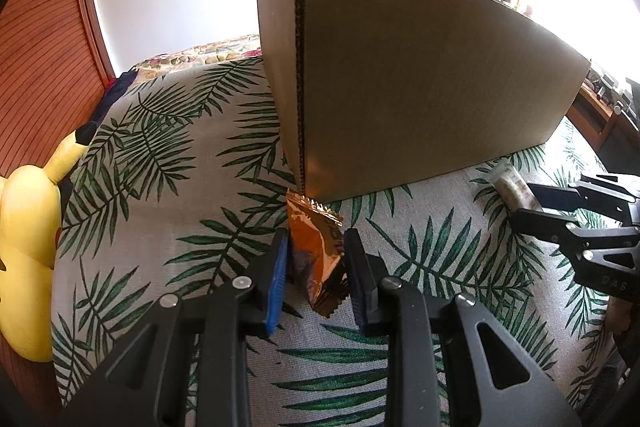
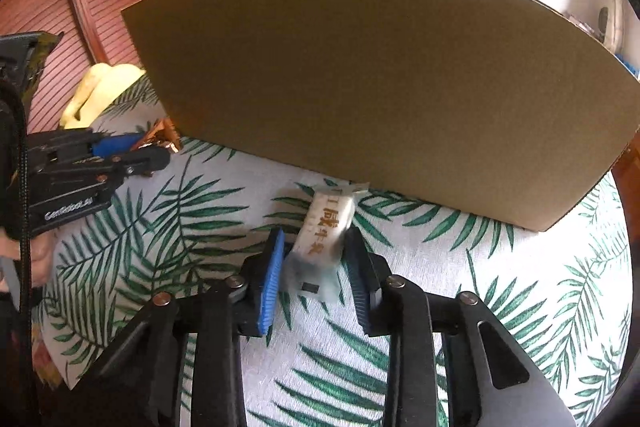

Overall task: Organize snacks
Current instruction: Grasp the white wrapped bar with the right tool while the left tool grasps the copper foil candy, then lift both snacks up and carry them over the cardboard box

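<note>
A tall cardboard box stands on the leaf-print cloth; it also fills the right wrist view. My left gripper is shut on a copper foil snack packet close to the box's near corner. It shows from the side in the right wrist view, with the packet's end sticking out. My right gripper is shut on a white snack bar with brown lettering, just in front of the box wall. From the left wrist view the right gripper holds the bar.
A yellow plush toy lies at the cloth's left edge beside a wooden slatted door. A wooden desk stands to the right behind the box. The box's inside is hidden from both views.
</note>
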A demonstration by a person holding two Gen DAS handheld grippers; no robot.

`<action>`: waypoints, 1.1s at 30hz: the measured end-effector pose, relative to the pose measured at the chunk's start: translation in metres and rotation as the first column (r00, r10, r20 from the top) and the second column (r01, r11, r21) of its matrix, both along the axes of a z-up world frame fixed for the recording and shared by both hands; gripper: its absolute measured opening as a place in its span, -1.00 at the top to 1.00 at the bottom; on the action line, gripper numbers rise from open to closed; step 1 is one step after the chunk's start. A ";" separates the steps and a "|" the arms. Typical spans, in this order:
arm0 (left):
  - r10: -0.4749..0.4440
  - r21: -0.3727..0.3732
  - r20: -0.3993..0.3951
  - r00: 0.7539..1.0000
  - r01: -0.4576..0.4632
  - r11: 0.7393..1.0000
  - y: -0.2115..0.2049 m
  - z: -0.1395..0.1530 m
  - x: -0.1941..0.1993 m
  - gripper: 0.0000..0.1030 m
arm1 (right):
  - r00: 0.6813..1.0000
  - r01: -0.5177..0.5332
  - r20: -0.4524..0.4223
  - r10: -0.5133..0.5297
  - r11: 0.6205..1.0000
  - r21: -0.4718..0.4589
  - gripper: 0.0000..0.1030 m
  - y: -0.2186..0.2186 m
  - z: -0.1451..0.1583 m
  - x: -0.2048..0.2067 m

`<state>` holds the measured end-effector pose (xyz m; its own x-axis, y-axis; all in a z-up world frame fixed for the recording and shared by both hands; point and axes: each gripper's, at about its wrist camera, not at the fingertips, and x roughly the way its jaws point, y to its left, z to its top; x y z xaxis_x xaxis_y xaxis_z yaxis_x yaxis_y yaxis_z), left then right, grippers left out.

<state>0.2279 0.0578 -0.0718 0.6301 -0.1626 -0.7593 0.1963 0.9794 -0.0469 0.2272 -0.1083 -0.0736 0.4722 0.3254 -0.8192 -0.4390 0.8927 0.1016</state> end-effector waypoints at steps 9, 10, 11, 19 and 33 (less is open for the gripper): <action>0.002 0.011 0.001 1.000 -0.002 1.000 0.000 0.000 0.000 0.49 | 1.000 -0.004 0.009 0.004 1.000 0.013 0.57 -0.018 0.002 -0.018; 0.002 0.012 0.002 1.000 -0.002 1.000 -0.001 0.000 0.000 0.49 | 1.000 -0.003 0.009 0.003 1.000 0.015 0.57 -0.019 0.002 -0.018; 0.000 0.012 0.002 1.000 0.000 1.000 -0.001 0.000 0.000 0.50 | 1.000 -0.003 0.007 0.003 1.000 0.020 0.58 -0.020 0.002 -0.019; -0.004 0.018 0.004 1.000 0.004 1.000 -0.004 0.000 -0.001 0.52 | 1.000 0.009 0.007 -0.009 0.999 0.052 0.58 -0.031 0.003 -0.027; -0.047 -0.018 0.034 0.998 0.047 0.999 -0.017 0.014 -0.024 0.57 | 0.999 0.039 0.032 -0.042 0.995 0.091 0.58 -0.050 0.009 -0.043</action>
<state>0.2038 0.0405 -0.0583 0.6468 -0.2066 -0.7342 0.2437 0.9681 -0.0578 0.1839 -0.1587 -0.0650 0.5131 0.3772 -0.7710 -0.4070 0.8978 0.1684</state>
